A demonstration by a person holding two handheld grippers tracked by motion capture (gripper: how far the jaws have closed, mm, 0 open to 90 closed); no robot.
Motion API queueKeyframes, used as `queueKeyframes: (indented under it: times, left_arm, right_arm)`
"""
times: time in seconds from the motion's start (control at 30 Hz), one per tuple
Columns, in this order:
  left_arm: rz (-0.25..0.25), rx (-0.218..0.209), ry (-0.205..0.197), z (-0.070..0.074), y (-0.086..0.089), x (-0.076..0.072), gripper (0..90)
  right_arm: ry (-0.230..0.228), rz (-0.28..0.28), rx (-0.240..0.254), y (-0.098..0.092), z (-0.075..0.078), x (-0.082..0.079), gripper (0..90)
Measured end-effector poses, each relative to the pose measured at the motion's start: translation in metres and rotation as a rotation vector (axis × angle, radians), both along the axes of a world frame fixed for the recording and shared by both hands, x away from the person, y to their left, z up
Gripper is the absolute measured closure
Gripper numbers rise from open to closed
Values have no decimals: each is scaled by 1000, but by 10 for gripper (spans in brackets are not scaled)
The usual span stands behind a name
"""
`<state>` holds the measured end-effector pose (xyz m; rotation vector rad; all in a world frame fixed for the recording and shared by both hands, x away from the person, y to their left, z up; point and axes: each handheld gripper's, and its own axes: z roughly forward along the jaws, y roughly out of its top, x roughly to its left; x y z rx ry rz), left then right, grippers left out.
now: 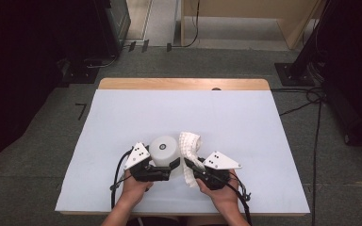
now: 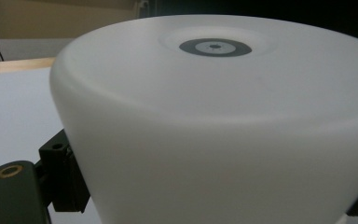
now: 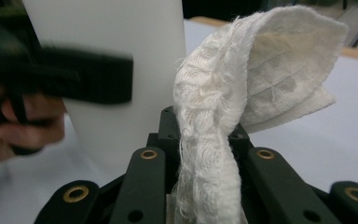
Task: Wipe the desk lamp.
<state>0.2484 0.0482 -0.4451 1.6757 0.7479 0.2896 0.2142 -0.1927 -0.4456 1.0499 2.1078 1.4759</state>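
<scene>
While the left gripper (image 1: 169, 165) clamps a white upturned container (image 1: 164, 149) near the front of the worktop (image 1: 122, 117), the right gripper (image 1: 189, 163) is shut on a white cloth (image 1: 191, 143) lifted just beside it. Both things are in hand, so the pick-up looks done. Wiping, by appearance, is barely begun, as the cloth's contact with the container cannot be made out.
</scene>
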Motion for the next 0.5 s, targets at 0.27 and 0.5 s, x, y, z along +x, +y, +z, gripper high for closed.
queueKeyframes:
  times: [0.27, 0.5]
  left_arm:
    - [-56, 107, -36, -13, -12, 3, 87]
    - [-66, 222, -102, -28, -21, 3, 86]
  right_arm:
    - [-21, -6, 19, -7, 9, 4, 757]
    - [-10, -110, 22, -31, 7, 7, 758]
